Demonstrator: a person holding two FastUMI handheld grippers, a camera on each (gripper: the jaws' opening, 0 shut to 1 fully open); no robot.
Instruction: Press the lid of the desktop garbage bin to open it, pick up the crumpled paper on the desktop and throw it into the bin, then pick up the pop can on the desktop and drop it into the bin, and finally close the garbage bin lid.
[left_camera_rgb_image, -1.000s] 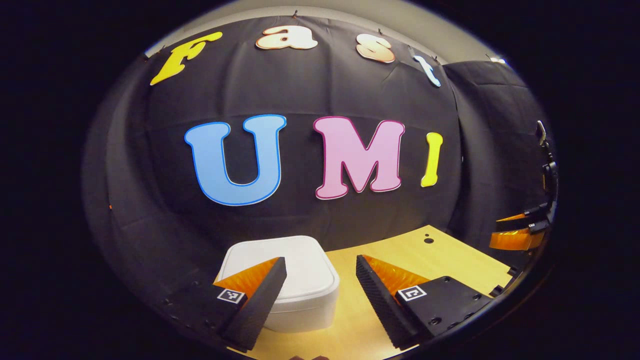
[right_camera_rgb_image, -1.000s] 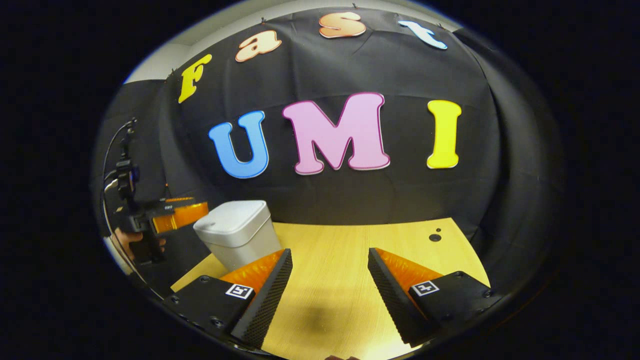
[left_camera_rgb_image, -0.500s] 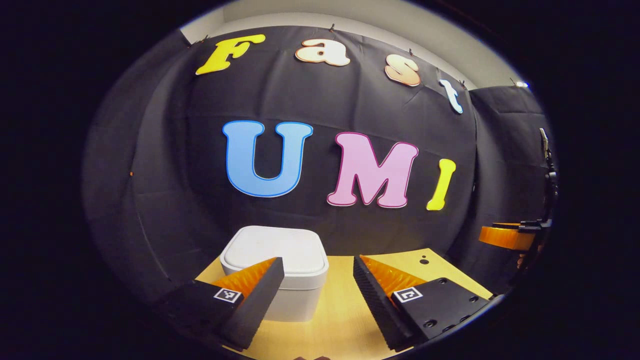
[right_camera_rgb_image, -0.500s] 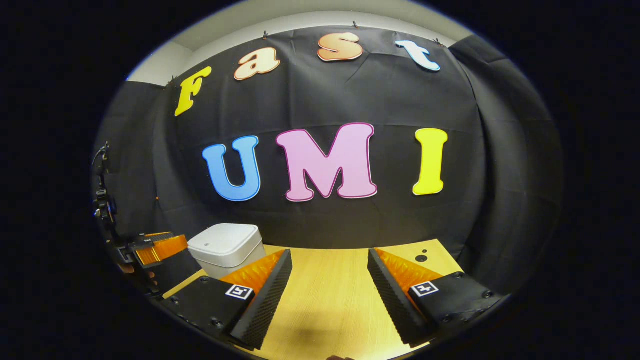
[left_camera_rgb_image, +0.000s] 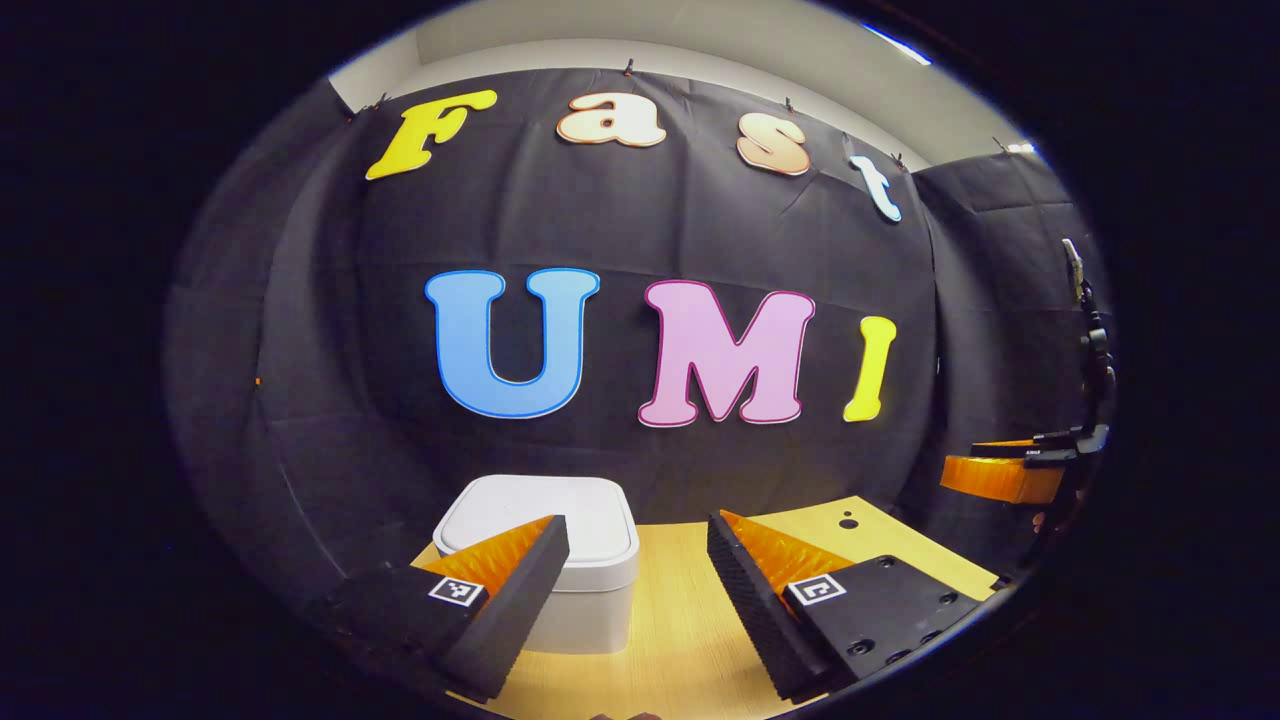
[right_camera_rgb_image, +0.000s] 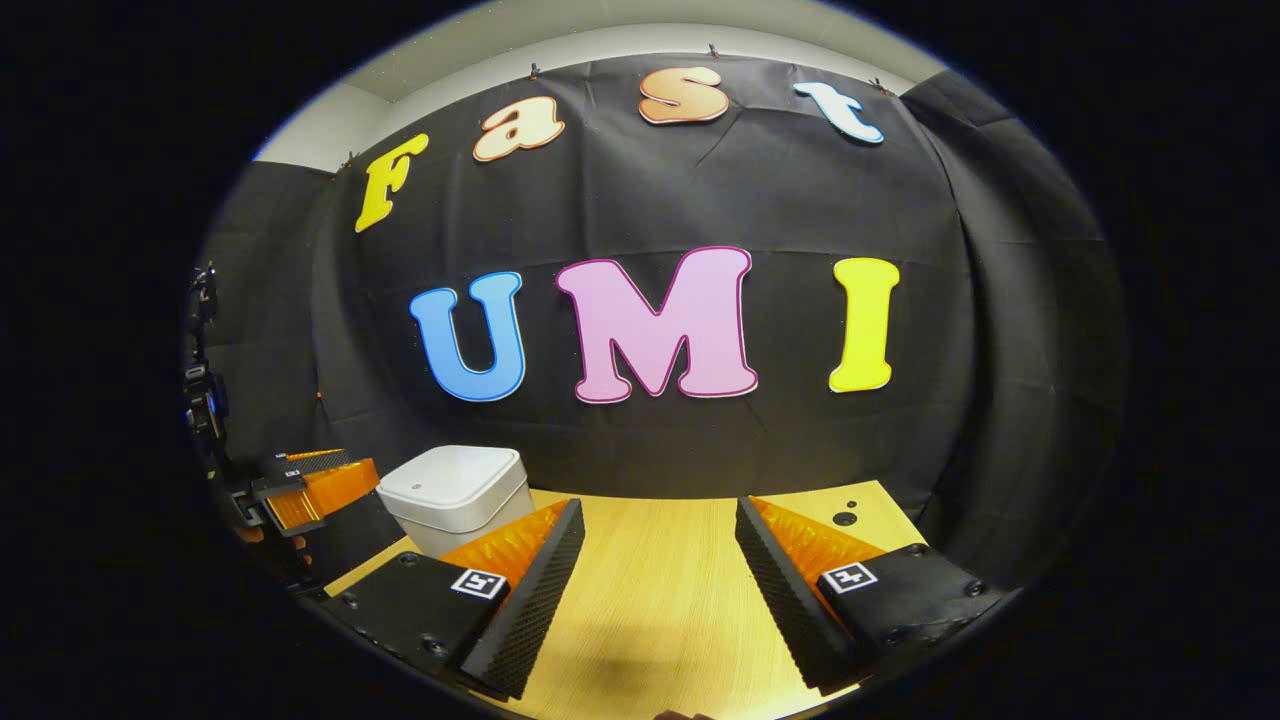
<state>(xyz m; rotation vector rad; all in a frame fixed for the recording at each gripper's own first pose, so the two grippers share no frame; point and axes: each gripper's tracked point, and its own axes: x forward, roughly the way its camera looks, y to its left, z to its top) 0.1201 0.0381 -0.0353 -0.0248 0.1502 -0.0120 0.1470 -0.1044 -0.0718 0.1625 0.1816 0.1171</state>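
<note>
Bin (left_camera_rgb_image: 560, 560) is standing on the wooden table (left_camera_rgb_image: 690, 640) with its lid (left_camera_rgb_image: 540, 515) down, near the black cloth wall (left_camera_rgb_image: 640, 220). The left gripper (left_camera_rgb_image: 638, 540) is hovering just before the bin, fingers wide apart and holding nothing. The right gripper (right_camera_rgb_image: 660, 525) is hanging over bare table, also wide apart and holding nothing, with the bin at its left.

bin (left_camera_rgb_image: 585, 590): white, plain | table (right_camera_rgb_image: 660, 580): light yellow wood grain | wall (right_camera_rgb_image: 650, 190): black cloth
</note>
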